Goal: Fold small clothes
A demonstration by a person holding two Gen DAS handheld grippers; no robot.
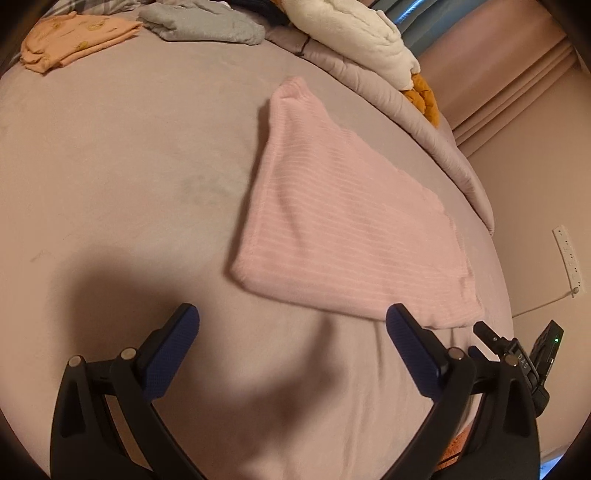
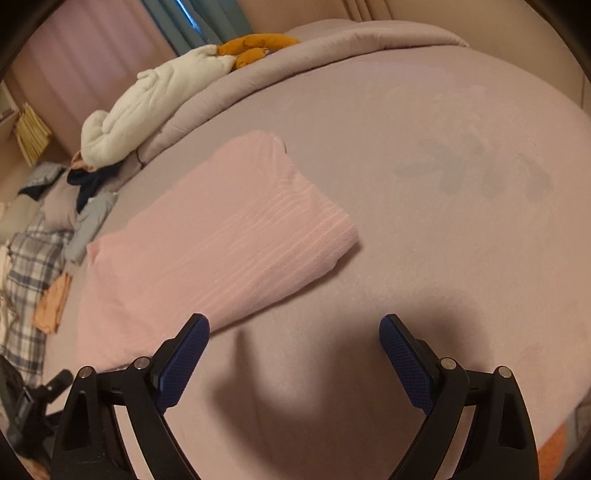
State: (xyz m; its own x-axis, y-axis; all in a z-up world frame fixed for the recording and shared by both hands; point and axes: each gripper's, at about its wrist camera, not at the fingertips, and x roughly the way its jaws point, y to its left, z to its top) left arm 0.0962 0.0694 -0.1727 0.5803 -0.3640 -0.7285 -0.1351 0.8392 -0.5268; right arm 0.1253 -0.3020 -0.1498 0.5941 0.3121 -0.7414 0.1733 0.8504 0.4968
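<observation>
A pink ribbed garment (image 1: 343,221) lies folded flat on the mauve bed sheet (image 1: 129,166). My left gripper (image 1: 291,314) hovers open just short of the garment's near edge. Its right blue pad (image 1: 406,339) is by the near corner and nothing is between the fingers. In the right wrist view the same garment (image 2: 221,243) stretches up and left. My right gripper (image 2: 294,325) is open over bare sheet (image 2: 424,240) beside the garment's near edge, its left pad (image 2: 184,358) just at the cloth. Each view shows part of the other gripper at its side.
A folded orange garment (image 1: 74,37) and a grey one (image 1: 203,24) lie at the far left. A white plush blanket (image 1: 354,33), a mustard item (image 1: 421,96) and a rolled duvet (image 1: 436,147) line the far edge. Plaid cloth (image 2: 26,280) lies at the left. A power strip (image 1: 569,258) hangs on the wall.
</observation>
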